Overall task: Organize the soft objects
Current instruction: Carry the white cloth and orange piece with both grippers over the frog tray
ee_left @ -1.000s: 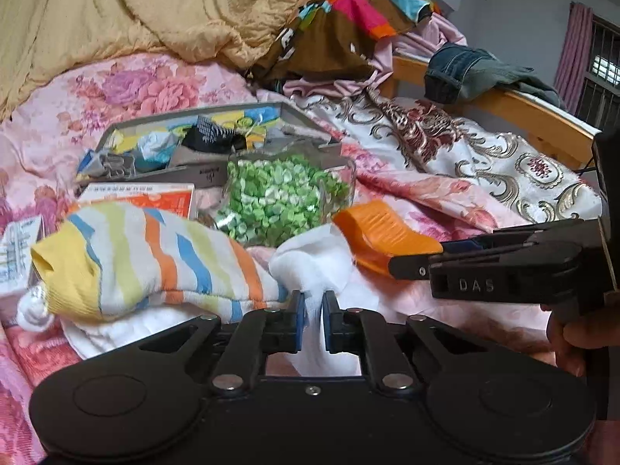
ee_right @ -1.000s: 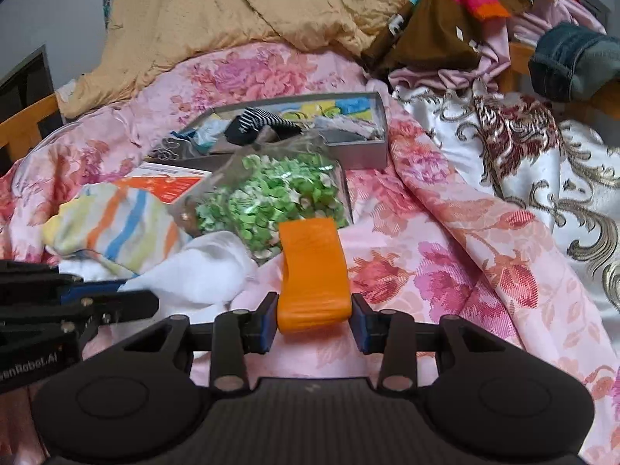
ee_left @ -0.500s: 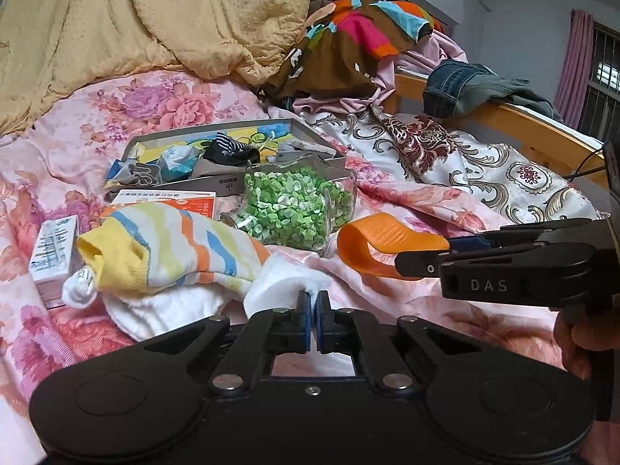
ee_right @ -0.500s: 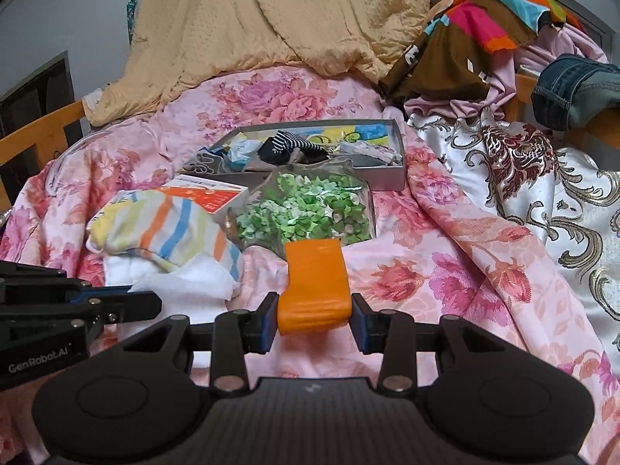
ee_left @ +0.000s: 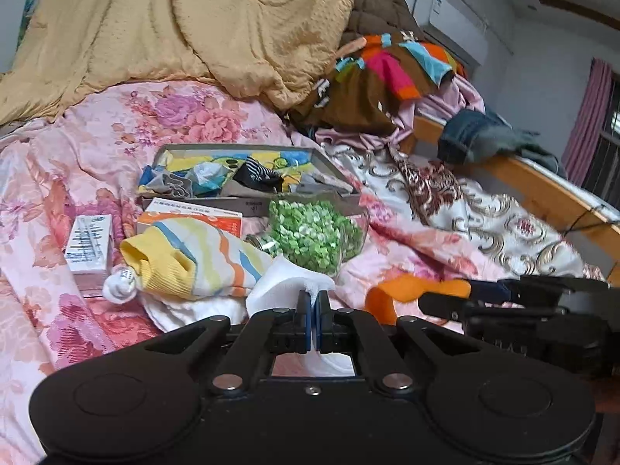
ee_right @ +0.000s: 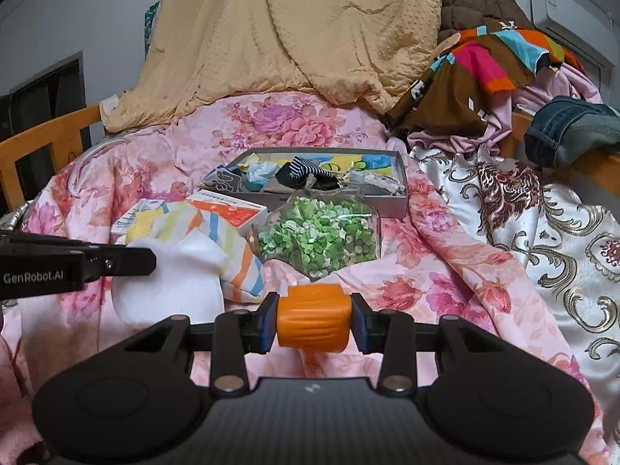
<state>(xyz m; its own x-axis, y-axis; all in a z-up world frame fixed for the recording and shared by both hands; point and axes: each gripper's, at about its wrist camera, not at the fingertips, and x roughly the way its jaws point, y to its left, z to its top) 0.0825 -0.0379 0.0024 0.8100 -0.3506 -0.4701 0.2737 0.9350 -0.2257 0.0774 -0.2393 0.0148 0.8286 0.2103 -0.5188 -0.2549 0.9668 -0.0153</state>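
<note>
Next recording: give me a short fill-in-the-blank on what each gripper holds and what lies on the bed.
1. The left gripper has its jaws shut on a ____ cloth.
2. The right gripper holds a folded strap whose colour is ____.
3. The clear bag in front of the grey box is full of ____ pieces.
4. The striped sock has a ____ cuff.

Missing words: white; orange; green; yellow
</note>
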